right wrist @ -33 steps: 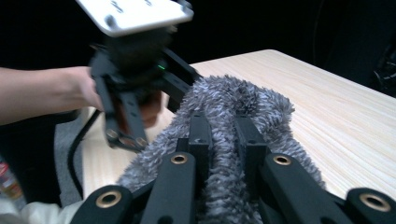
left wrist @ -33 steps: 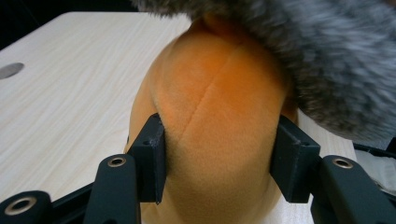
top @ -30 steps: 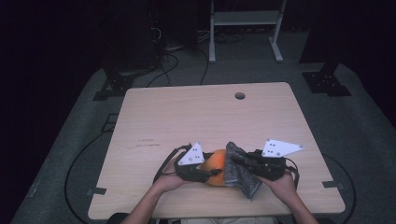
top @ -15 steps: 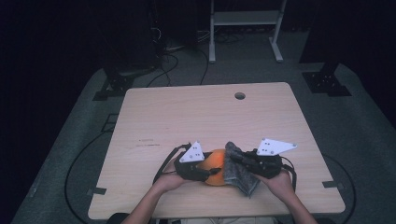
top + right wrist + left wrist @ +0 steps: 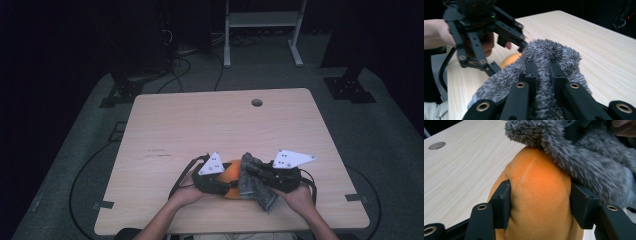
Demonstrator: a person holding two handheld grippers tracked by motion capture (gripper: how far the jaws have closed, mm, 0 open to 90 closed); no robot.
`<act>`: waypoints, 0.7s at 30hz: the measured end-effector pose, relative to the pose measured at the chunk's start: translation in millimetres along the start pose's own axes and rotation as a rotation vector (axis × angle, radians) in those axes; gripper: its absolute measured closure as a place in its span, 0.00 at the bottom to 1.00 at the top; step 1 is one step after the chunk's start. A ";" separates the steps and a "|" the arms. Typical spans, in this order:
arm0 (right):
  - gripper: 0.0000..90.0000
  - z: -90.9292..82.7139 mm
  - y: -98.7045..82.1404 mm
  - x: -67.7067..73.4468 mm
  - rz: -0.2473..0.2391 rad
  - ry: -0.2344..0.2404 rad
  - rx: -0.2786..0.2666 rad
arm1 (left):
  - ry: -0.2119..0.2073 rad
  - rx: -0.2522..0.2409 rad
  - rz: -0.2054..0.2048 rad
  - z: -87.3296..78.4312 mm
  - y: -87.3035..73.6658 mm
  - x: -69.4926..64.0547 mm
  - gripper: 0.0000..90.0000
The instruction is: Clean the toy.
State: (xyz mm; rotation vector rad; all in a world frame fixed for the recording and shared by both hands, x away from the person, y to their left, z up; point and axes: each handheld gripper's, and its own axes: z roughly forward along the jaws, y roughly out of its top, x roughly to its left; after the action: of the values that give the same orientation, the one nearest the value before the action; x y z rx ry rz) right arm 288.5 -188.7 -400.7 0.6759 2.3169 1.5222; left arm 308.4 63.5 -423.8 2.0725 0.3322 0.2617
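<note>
Right gripper [image 5: 255,173] slides in toward the left, jaws pinching grey fur [image 5: 544,65]. Left gripper [image 5: 540,207] clamps the orange plush [image 5: 539,202] near the table [image 5: 200,125] edge.

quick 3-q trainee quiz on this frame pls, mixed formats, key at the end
1. True or false: the left claw is shut on the orange plush object.
2. What is the right claw pinching? A) a cable B) the grey fuzzy cloth C) nothing
3. Fill in: in the high view, the round hole in the wooden table lies on the ___ side from the person.

Key:
1. True: a jaw presses on each side of it.
2. B: a fold of the cloth sits between the nearly closed jaws.
3. Far.
</note>
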 end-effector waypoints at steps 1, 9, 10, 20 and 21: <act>0.89 -2.2 -2.0 -1.4 0.006 -0.011 0.008 | -0.005 0.001 0.005 1.2 1.0 -1.1 0.45; 0.89 -13.6 -15.3 -0.7 0.019 0.002 0.016 | -0.052 -0.011 -0.010 -1.9 5.2 6.2 0.18; 0.89 -15.0 -16.3 -0.8 0.021 0.006 0.016 | -0.040 0.008 -0.020 -1.8 4.6 8.4 0.14; 0.88 -27.4 -27.6 -15.3 0.071 -0.027 0.029 | -0.136 -0.021 0.000 -6.7 -1.0 7.9 0.25; 0.88 -29.3 -29.6 -16.4 0.079 -0.026 0.030 | -0.125 -0.019 -0.014 -5.8 -1.3 9.3 0.24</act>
State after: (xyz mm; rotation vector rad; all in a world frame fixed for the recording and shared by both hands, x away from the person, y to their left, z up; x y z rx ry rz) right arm 281.7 -230.1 -416.3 0.7987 2.3240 1.5048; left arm 315.1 72.0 -421.6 2.0561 0.2668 0.1257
